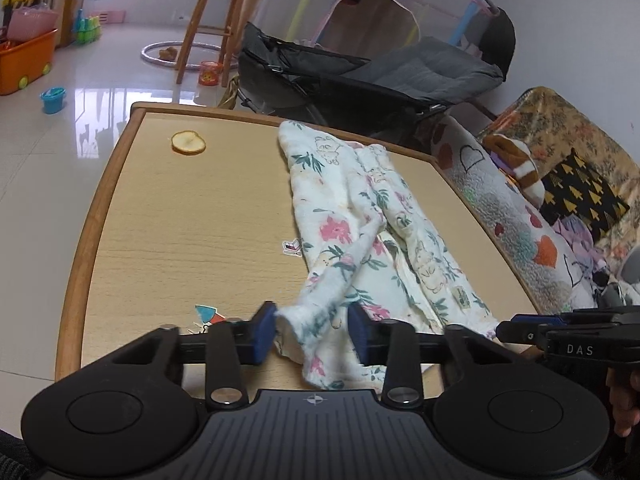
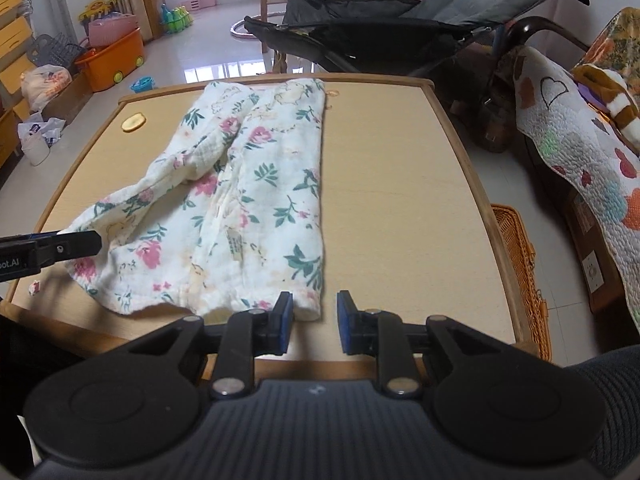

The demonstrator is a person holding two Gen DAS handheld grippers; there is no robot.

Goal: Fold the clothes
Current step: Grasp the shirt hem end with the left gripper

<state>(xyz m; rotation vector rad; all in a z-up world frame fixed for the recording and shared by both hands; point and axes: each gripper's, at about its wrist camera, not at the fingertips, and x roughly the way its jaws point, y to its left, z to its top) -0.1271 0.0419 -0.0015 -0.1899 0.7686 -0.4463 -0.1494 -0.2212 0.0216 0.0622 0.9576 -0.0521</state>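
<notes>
A white floral garment (image 1: pixel 344 200) lies folded lengthways on the wooden table (image 1: pixel 180 220), running from near to far. My left gripper (image 1: pixel 312 332) is shut on a bunched near corner, and a ridge of cloth rises from the garment to its blue pads (image 1: pixel 264 332). In the right wrist view the garment (image 2: pixel 264 176) lies left of centre and the left gripper (image 2: pixel 94 242) holds its left near edge. My right gripper (image 2: pixel 314 320) stands open; the garment's right near corner lies between the jaws beside the left pad, with a gap to the right pad. The right gripper (image 1: pixel 520 330) shows at the right edge of the left wrist view.
A round yellow slice (image 1: pixel 189 143) and small stickers (image 1: pixel 292 247) lie on the table. A grey stroller (image 1: pixel 380 76) stands beyond the far edge. A quilt-covered sofa (image 2: pixel 572 152) and a wicker basket (image 2: pixel 520 264) are to the right. Toys and an orange bin (image 2: pixel 114 60) sit on the floor.
</notes>
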